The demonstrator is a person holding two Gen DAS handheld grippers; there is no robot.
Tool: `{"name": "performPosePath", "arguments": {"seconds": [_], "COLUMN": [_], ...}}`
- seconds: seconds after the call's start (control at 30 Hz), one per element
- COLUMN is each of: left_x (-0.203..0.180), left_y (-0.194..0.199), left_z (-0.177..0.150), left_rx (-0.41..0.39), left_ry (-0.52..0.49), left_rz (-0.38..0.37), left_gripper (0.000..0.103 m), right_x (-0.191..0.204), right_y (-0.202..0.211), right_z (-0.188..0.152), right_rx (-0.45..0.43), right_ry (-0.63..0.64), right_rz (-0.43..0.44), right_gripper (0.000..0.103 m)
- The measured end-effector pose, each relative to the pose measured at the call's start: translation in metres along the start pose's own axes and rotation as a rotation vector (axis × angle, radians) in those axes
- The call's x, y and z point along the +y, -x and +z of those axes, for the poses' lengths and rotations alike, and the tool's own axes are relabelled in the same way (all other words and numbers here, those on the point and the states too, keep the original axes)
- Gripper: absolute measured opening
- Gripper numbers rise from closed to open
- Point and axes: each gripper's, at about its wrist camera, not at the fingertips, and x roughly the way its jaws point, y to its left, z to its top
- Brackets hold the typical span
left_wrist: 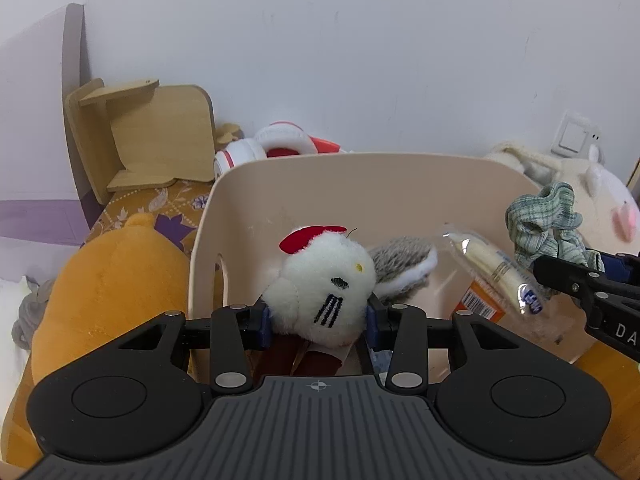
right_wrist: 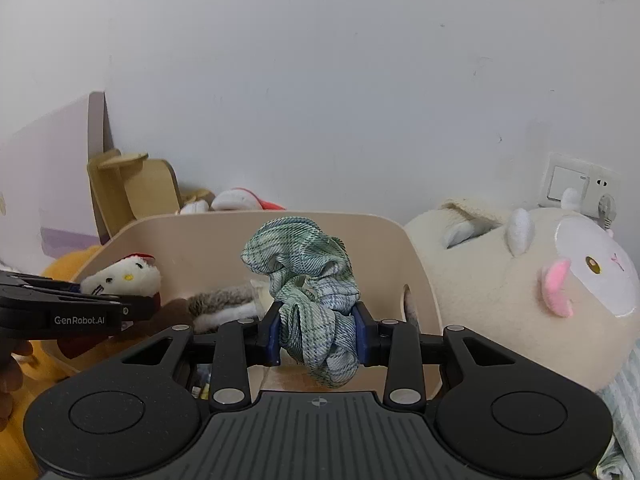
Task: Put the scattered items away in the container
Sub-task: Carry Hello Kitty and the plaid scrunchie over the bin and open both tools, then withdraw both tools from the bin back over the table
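Against the white wall, beside the container on its right, lies a big cream plush sheep (right_wrist: pixel 540 292) with pink ears, its head toward a wall switch plate (right_wrist: pixel 568 184). On the container's other side sits an orange plush toy (left_wrist: pixel 108 280), on a floral bedspread (left_wrist: pixel 168 212) that also carries a wooden stand (left_wrist: pixel 156 136) and white-and-red headphones (left_wrist: pixel 276 144). Between the two plush animals stands the beige plastic container (left_wrist: pixel 360 184), open-topped with a handle cutout in each end wall. Inside it lie a grey-and-white furry toy (left_wrist: pixel 404 264) and a clear-wrapped snack packet (left_wrist: pixel 492 268) over an orange package.

The left claw (left_wrist: pixel 318 320) is clenched on a white cat plush with a red bow (left_wrist: pixel 324 284), which is pinched between its blue pads above the container's near left part. The right claw (right_wrist: pixel 318 336) grips a green plaid scrunchie (right_wrist: pixel 308 280), which bunches up above the pads and hangs below them, over the container's near right edge.
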Motion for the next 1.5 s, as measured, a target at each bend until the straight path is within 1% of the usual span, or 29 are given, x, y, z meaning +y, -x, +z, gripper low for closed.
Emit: {"name": "performPosePath", "arguments": {"seconds": [0.27,0.4,0.43,0.47,0.5,0.57,0.6,0.63,0.67,0.7,0.77,0.87,0.97,1.17,1.33,1.5], "left_x": [-0.003,-0.003,-0.003,-0.002,-0.002,-0.001,0.001,0.002,0.003,0.004,0.004,0.001,-0.002,-0.007,-0.010,-0.010], "left_y": [-0.001,-0.001,-0.001,0.000,0.001,0.002,0.004,0.006,0.008,0.010,0.014,0.022,0.028,0.041,0.058,0.078], "left_z": [-0.001,0.000,0.000,0.000,0.001,0.001,0.001,0.002,0.002,0.003,0.004,0.005,0.003,-0.003,-0.014,-0.033], "left_rx": [0.003,0.004,0.003,0.003,0.002,-0.004,-0.011,-0.019,-0.027,-0.032,-0.045,-0.065,-0.072,-0.085,-0.108,-0.125], "left_ry": [-0.022,-0.016,-0.011,-0.005,0.001,0.015,0.025,0.036,0.044,0.048,0.045,0.023,0.007,-0.033,-0.098,-0.141], "left_rz": [0.011,0.001,-0.004,-0.008,-0.011,-0.020,-0.022,-0.027,-0.034,-0.040,-0.046,-0.037,-0.041,-0.037,-0.008,-0.013], "left_gripper": [0.043,0.046,0.047,0.048,0.052,0.063,0.073,0.076,0.078,0.080,0.082,0.084,0.085,0.085,0.085,0.085], "right_x": [0.004,0.005,0.006,0.006,0.006,0.004,0.003,0.002,0.000,-0.001,-0.003,-0.006,-0.006,-0.003,-0.006,-0.011], "right_y": [-0.013,-0.013,-0.014,-0.013,-0.013,-0.011,-0.011,-0.010,-0.008,-0.005,0.001,0.010,0.017,0.027,0.046,0.070], "right_z": [-0.004,-0.004,-0.004,-0.005,-0.005,-0.006,-0.006,-0.006,-0.006,-0.005,-0.004,-0.001,0.002,-0.001,-0.011,-0.026], "right_rx": [0.019,0.018,0.017,0.016,0.013,0.003,0.002,-0.001,-0.006,-0.015,-0.037,-0.073,-0.088,-0.082,-0.085,-0.101], "right_ry": [0.027,0.033,0.035,0.036,0.034,0.024,0.016,0.008,-0.001,-0.012,-0.029,-0.044,-0.049,-0.028,-0.018,-0.019], "right_rz": [-0.027,-0.026,-0.028,-0.029,-0.032,-0.035,-0.035,-0.034,-0.032,-0.031,-0.032,-0.036,-0.034,-0.045,-0.048,-0.048], "right_gripper": [0.033,0.035,0.037,0.044,0.050,0.061,0.064,0.070,0.076,0.079,0.092,0.102,0.103,0.103,0.103,0.103]}}
